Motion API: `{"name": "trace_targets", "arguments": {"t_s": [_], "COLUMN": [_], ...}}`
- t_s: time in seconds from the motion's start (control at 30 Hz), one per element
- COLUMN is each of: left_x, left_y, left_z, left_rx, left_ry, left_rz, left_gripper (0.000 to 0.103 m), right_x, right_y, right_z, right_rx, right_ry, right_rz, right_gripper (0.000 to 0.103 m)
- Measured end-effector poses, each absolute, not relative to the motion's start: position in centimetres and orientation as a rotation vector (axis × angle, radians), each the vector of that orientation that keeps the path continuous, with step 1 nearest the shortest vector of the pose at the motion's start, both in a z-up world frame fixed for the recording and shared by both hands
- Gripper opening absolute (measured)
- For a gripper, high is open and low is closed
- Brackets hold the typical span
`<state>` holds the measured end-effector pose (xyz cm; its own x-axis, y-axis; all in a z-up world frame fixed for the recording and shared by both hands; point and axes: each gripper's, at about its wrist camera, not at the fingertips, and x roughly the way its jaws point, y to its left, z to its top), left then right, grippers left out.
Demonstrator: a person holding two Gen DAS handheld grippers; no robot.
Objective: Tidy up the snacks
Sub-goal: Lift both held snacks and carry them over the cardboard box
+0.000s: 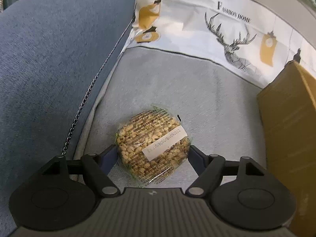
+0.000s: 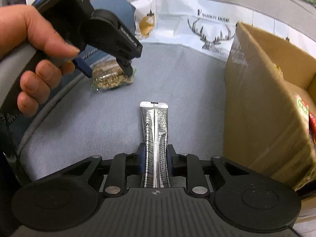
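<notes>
Here the silver sachet [image 2: 156,138] is clamped by the right gripper [image 2: 156,154], while the puffed-grain packet [image 1: 153,144] on the grey cloth [image 1: 177,83] is bracketed by the left gripper [image 1: 152,154], not yet squeezed. Next, probably, both are carried to the cardboard box [image 2: 262,90] at three o'clock.

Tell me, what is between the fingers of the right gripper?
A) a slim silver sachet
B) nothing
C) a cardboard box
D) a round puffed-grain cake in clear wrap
A: in the right wrist view the right gripper is shut on the silver sachet.
</notes>
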<state>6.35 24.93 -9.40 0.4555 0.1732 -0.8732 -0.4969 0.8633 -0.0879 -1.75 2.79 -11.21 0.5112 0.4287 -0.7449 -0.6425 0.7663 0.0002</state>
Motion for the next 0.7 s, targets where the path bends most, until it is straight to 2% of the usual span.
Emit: {"name": "trace_targets", "arguments": {"t_s": [0.3, 0.5, 0.7], "left_x": [3.2, 0.3, -0.7], "left_y": [24.3, 23.5, 22.1], "left_z": [-5.6, -2.2, -0.3], "left_rx": [-0.331, -0.326, -0.304], "left_ry": [0.856, 0.677, 0.586], "left_rz": [0.427, 0.426, 0.393], "left_gripper": [0.081, 0.081, 0.081], "right_x": [-3.0, -3.9, -4.5], "right_y": [2.0, 0.3, -1.9], "right_z": [-9.4, -6.0, -2.1], "right_rx": [-0.284, -0.187, -0.111], "right_ry": [0.692, 0.604, 0.500], "right_rz": [0.665, 0.680, 0.680], "right_gripper": [0.022, 0.022, 0.022]}}
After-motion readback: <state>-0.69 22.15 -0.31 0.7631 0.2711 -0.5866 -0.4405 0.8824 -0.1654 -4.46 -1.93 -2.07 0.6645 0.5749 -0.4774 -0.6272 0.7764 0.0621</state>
